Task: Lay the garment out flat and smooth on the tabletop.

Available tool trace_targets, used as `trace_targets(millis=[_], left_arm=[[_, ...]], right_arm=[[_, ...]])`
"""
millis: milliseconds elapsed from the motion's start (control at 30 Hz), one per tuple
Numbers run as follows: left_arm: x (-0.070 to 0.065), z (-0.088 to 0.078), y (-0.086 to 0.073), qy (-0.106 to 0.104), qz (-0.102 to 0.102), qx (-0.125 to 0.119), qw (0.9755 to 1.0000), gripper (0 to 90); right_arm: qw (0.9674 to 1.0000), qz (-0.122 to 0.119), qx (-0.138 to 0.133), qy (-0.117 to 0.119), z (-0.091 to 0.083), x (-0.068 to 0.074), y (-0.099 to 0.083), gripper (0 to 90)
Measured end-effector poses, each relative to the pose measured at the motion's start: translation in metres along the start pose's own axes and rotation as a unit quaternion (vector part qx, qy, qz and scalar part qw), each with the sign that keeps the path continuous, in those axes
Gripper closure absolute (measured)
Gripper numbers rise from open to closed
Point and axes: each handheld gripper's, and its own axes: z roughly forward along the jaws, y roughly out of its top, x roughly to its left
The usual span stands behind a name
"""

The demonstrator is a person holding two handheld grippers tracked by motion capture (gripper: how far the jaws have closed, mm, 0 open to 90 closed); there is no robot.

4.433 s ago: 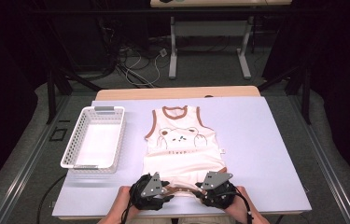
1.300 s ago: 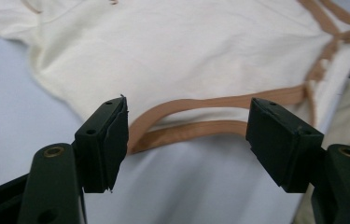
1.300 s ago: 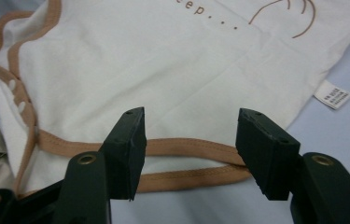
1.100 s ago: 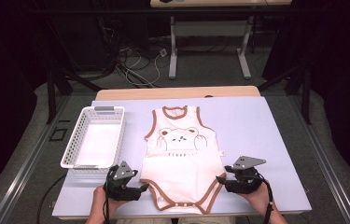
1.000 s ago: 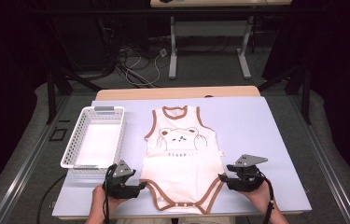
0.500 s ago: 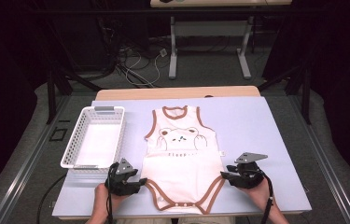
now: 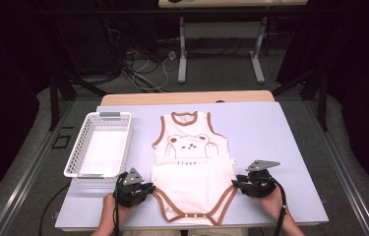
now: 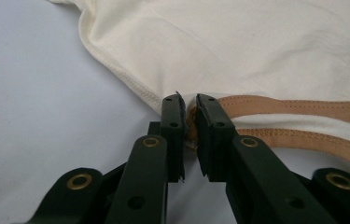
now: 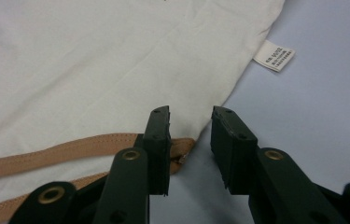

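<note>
A cream baby bodysuit (image 7: pixel 192 167) with brown trim and a bear print lies flat on the lavender table (image 7: pixel 270 132). My left gripper (image 7: pixel 147 189) is at its lower left corner. In the left gripper view its jaws (image 8: pixel 189 100) have just been closing and now pinch the brown-trimmed edge (image 8: pixel 275 108). My right gripper (image 7: pixel 236 183) is at the lower right corner. Its jaws (image 9: pixel 191 112) have also been closing but still stand apart, with the garment's corner (image 9: pixel 184 144) between them and the pads not pressing on it.
A white mesh basket (image 7: pixel 110 115) stands at the table's left, just behind my left hand. A small white care label (image 9: pixel 274 55) sticks out from the bodysuit's right side seam. The table's front edge is close under both hands.
Since the oldest frame both grippers moved apart from the bodysuit's bottom centre to its two lower corners. Over the last second the hands stayed almost still.
</note>
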Motion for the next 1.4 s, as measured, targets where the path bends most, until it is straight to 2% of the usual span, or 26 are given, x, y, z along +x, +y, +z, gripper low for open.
trace_targets(millis=[133,300,367,433,467,600,900,1167,1333,1400], left_arm=[[0.002,0.0,-0.001,-0.003,0.004,-0.006,1.0,85.4],[0.003,-0.001,0.0,-0.002,0.014,-0.006,0.9999,86.6],[0.003,-0.003,-0.001,-0.005,0.008,-0.005,0.9999,86.8],[0.004,-0.004,-0.001,-0.004,0.013,-0.005,0.9999,86.8],[0.005,-0.007,-0.001,-0.002,0.011,-0.009,0.9999,86.9],[0.006,-0.009,-0.001,-0.002,0.016,-0.006,0.9999,86.9],[0.005,-0.009,-0.002,-0.005,0.022,0.017,0.9996,86.9],[0.005,-0.011,-0.002,-0.006,0.025,0.027,0.9993,86.9],[0.004,-0.012,-0.002,-0.006,0.025,0.031,0.9992,86.9],[0.004,-0.012,-0.002,-0.007,0.025,0.033,0.9991,86.9]], right_arm=[[0.9999,0.012,0.004,0.001,-0.001,-0.001,0.0,71.3],[0.9998,0.018,-0.004,0.0,0.0,0.0,-0.001,76.8],[1.0,0.008,0.0,-0.002,-0.001,0.001,0.0,80.2],[1.0,-0.002,-0.001,-0.006,-0.001,0.003,0.0,82.3],[0.9999,-0.001,-0.01,-0.004,0.001,0.004,-0.001,83.2],[0.9999,-0.012,-0.002,-0.008,-0.001,0.005,0.0,86.2],[0.9996,-0.023,0.002,-0.015,-0.002,0.01,0.0,87.5],[0.9994,-0.032,0.008,-0.015,-0.003,0.013,0.001,87.8],[0.9993,-0.036,0.001,-0.013,-0.004,0.013,0.0,87.9],[0.9992,-0.037,0.008,-0.013,-0.005,0.014,0.001,87.9]])
